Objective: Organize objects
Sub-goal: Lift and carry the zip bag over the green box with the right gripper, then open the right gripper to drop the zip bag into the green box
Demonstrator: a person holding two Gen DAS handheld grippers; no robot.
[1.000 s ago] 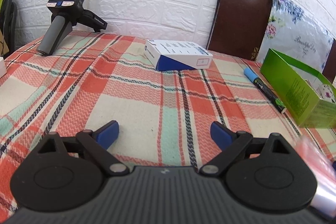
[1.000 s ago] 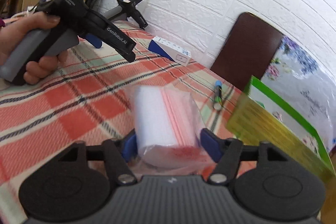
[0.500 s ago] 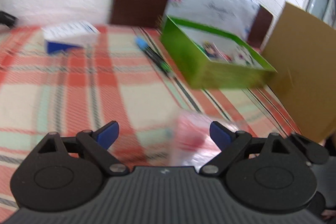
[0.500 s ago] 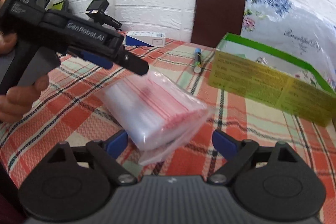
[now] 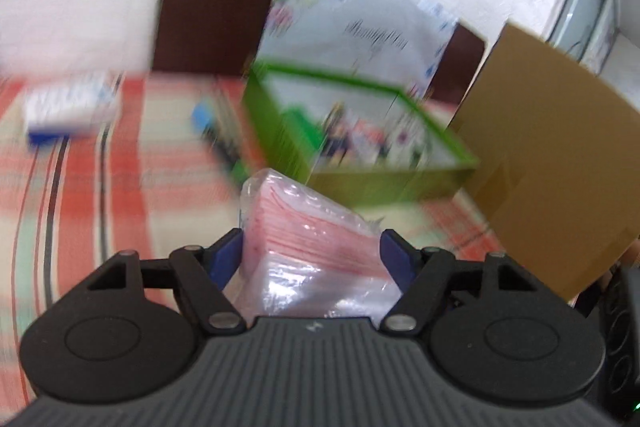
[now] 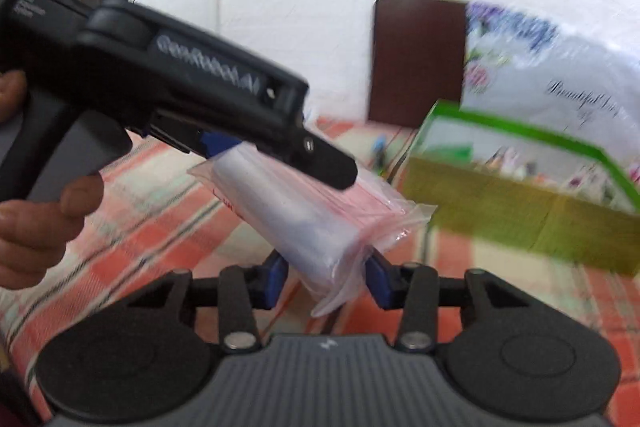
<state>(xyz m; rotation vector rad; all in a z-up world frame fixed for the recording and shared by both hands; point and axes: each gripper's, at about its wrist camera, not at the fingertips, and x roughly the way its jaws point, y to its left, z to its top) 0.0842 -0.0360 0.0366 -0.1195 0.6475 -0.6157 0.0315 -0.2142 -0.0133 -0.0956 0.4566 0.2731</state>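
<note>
From my left wrist camera, the left gripper point(image 5: 311, 251) has a pack of clear zip bags point(image 5: 308, 247) between its blue pads point(image 5: 226, 257). Its jaws have just been closing, and both pads now look pressed against the sides of the pack. Beyond it the green box point(image 5: 276, 123) sits open on the plaid table point(image 5: 80, 179), with a white and blue carton point(image 5: 70, 105) far to the left and a brown board point(image 5: 552, 163) at right (all of this badly smeared).

From my right wrist camera, the right gripper point(image 6: 326, 277) has also just been closing its jaws, and they bracket the near, lower end of the same pack of clear zip bags point(image 6: 304, 211). The pads touch the loose plastic there, so I read it as clamped. The left gripper point(image 6: 224, 143), held in a hand point(image 6: 40, 219), clamps the far end, so the pack hangs tilted above the table point(image 6: 160, 239), left of the green box point(image 6: 520, 219).
</note>
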